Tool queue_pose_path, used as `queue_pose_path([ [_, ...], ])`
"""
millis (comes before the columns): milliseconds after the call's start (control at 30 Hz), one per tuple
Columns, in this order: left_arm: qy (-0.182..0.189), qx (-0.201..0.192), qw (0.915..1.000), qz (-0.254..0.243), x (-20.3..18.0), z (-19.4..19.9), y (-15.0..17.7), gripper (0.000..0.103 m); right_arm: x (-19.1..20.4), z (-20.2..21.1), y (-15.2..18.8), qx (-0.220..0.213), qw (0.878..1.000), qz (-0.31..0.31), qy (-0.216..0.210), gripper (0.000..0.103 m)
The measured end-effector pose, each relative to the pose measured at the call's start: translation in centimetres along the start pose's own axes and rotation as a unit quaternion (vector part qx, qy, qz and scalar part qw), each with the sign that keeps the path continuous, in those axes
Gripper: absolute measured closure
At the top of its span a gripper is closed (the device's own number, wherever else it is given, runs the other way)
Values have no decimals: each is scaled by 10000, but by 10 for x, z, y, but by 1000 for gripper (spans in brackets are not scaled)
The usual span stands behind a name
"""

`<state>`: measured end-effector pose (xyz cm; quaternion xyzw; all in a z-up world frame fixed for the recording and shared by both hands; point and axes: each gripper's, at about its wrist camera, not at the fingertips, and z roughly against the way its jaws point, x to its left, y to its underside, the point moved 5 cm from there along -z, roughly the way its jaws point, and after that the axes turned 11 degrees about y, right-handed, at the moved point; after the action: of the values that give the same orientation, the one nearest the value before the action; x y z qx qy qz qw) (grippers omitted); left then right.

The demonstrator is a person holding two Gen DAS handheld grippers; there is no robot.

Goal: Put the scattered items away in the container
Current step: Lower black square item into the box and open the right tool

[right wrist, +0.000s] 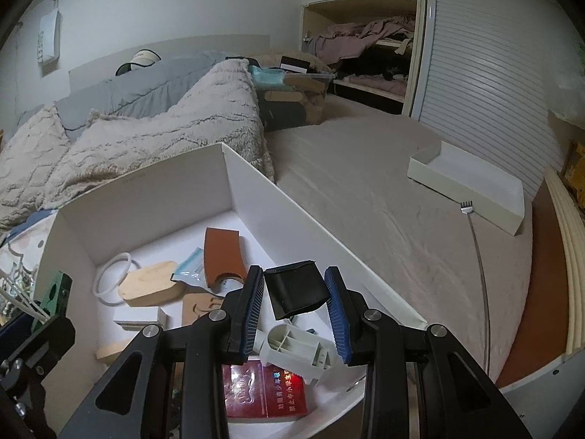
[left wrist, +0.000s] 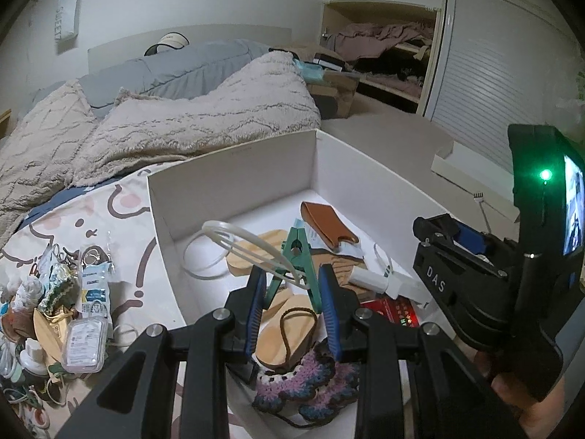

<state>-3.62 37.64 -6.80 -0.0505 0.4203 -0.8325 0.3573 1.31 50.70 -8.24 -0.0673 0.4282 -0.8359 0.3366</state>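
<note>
Two grippers hang over the white box [left wrist: 234, 168], each carrying something, so both items look ready to be let go inside rather than set down beside it. The left gripper [left wrist: 292, 289] is clamped tight on a green clip [left wrist: 298, 256] with a white ring [left wrist: 252, 241] hooked through it; holding the clip by its legs lets the ring dangle free above the box floor. The right gripper [right wrist: 294, 303] has its fingers closed partway on a black pouch [right wrist: 296, 289], pinched by its sides and held clear of the things below.

Inside the box lie a brown case [right wrist: 223, 256], wooden pieces [right wrist: 151, 283], a red booklet [right wrist: 267, 391], a white holder [right wrist: 296, 347] and crochet mats [left wrist: 303, 384]. The near half is crowded; the far half of the floor is bare and gives the better room for a drop.

More clutter [left wrist: 65, 311] waits on the bed left of the box, just beside its left wall, which any sweep back that way must clear. To the right, the bedsheet is open up to a tray [right wrist: 471, 186] and a long back-scratcher [right wrist: 479, 263].
</note>
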Motion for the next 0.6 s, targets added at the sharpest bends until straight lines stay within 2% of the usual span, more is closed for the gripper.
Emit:
queue_pose_path([
  [367, -35, 227, 9997, 73, 6, -13, 12, 74, 4, -13, 8, 266, 9995, 114, 87, 68],
  [400, -34, 240, 9997, 83, 6, -14, 12, 74, 4, -14, 9, 300, 9994, 133, 96, 66],
  [500, -39, 294, 9995, 121, 8, -16, 14, 73, 5, -14, 11, 293, 9993, 192, 150, 41],
  [600, -49, 336, 9993, 140, 10, -17, 16, 73, 7, -11, 10, 244, 9994, 215, 82, 40],
])
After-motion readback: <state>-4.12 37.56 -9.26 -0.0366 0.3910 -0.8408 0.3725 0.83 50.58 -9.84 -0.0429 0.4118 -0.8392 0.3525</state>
